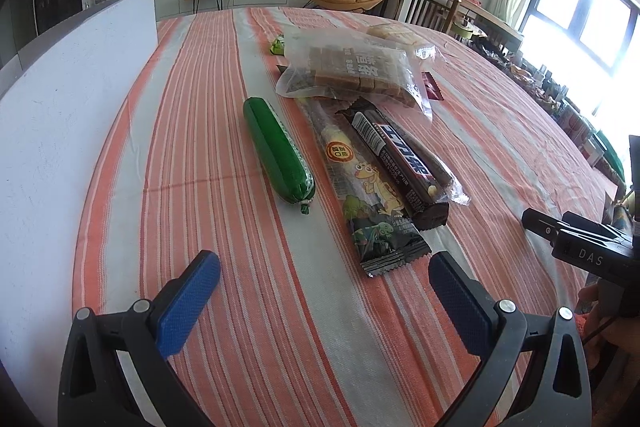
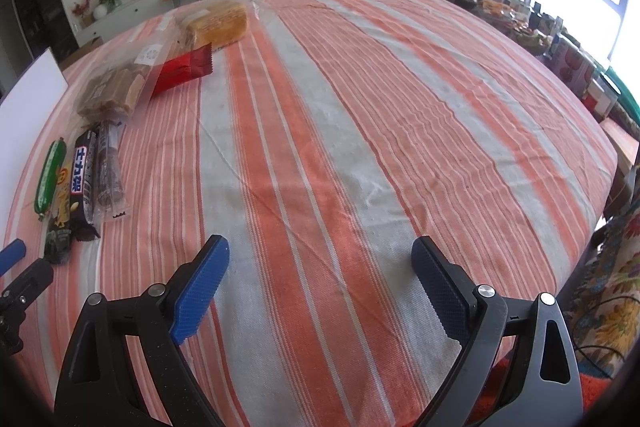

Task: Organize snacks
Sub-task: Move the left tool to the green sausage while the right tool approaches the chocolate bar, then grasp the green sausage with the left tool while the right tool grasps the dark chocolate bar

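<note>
Left wrist view, left tongs (image 1: 324, 287) spread above striped tablecloth (image 1: 224, 155), right tongs (image 2: 320, 275) spread, empty

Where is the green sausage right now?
The green sausage lies on the striped tablecloth, at the left end of the snack row, just left of the dinosaur packet; it appears far left in the right wrist view.

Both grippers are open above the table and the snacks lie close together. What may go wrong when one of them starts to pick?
1. The dark chocolate bar lies partly on the dinosaur-print packet, so the open left gripper may pinch both or drag one.
2. The green sausage is round and glossy, so it might roll or slip.
3. The clear bag of brown cubes covers other packets' ends; lifting it could shift them.
</note>
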`<state>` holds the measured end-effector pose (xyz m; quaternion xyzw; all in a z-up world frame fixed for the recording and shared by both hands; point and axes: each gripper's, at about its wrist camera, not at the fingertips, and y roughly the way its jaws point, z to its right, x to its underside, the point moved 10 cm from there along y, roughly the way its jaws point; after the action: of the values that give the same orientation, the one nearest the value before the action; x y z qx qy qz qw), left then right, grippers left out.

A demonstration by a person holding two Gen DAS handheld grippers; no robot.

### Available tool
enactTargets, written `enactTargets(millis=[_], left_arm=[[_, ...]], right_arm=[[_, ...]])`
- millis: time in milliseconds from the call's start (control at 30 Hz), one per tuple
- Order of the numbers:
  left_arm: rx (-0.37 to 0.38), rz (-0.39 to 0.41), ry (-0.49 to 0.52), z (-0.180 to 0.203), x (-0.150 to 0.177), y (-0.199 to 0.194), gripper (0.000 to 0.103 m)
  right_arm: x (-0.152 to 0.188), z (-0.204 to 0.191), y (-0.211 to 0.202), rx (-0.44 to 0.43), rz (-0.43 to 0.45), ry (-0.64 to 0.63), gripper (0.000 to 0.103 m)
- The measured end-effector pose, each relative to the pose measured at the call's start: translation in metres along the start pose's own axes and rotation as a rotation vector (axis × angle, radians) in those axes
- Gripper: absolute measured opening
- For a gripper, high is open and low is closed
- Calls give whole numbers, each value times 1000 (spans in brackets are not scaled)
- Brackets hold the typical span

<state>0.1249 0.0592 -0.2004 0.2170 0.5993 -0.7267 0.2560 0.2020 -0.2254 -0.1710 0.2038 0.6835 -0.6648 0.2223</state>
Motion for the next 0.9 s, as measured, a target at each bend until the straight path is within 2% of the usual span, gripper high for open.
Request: enactTargets(millis=[167,333,467,533,667,767,900], left_arm=[[48,9,-29,-2,-2,-3,103],[136,15,-101,-9,-5,-9,103],[116,-18,-161,-15,-13,-5,102],[88,-12,-189,-19,-26,-3,101],[-15,-26,-225,-32,-49,10,87],[-122,-55,-199,-43,-59,28,76],[-201,-70,-139,-49,-66,46,59]], right_arm=[[0,0,0,0,1,0,95],[0,0,0,-1,1,1,95],[0,0,0,-1,1,0,95],[0,0,0,-1,1,0,95],[0,0,0,-1,1,0,95],[0,0,0,-2,1,0,95],[1,0,0,-2,2,0,95]])
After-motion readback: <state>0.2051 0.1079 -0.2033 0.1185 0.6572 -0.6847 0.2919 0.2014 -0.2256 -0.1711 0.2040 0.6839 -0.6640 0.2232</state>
